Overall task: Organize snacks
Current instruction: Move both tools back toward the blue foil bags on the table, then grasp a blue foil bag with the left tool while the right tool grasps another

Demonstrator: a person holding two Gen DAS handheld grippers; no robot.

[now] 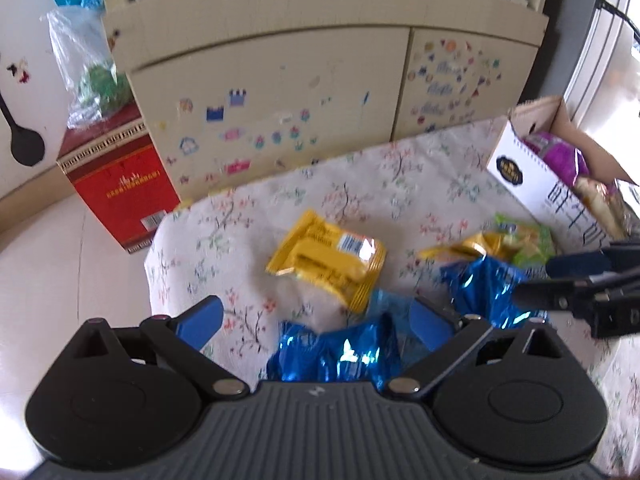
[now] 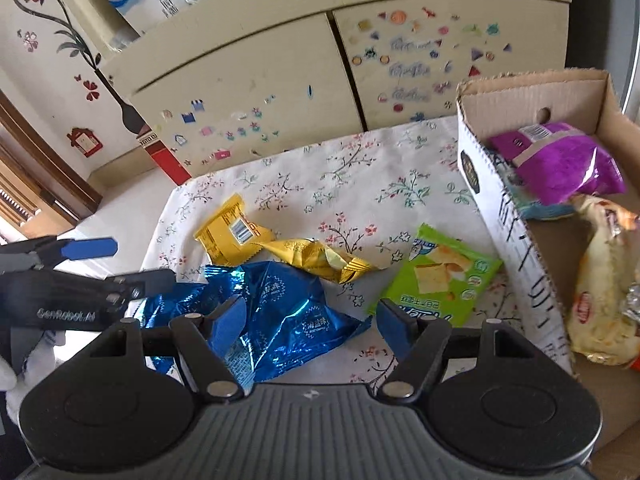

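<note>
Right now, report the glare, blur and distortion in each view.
Left wrist view: motion blur softens the yellow packet and cabinet stickers; glare glints on the near blue foil bag; fisheye bends the cabinet edges. Right wrist view: sharper; print on the green packet is readable; highlights speckle the blue foil bag.
</note>
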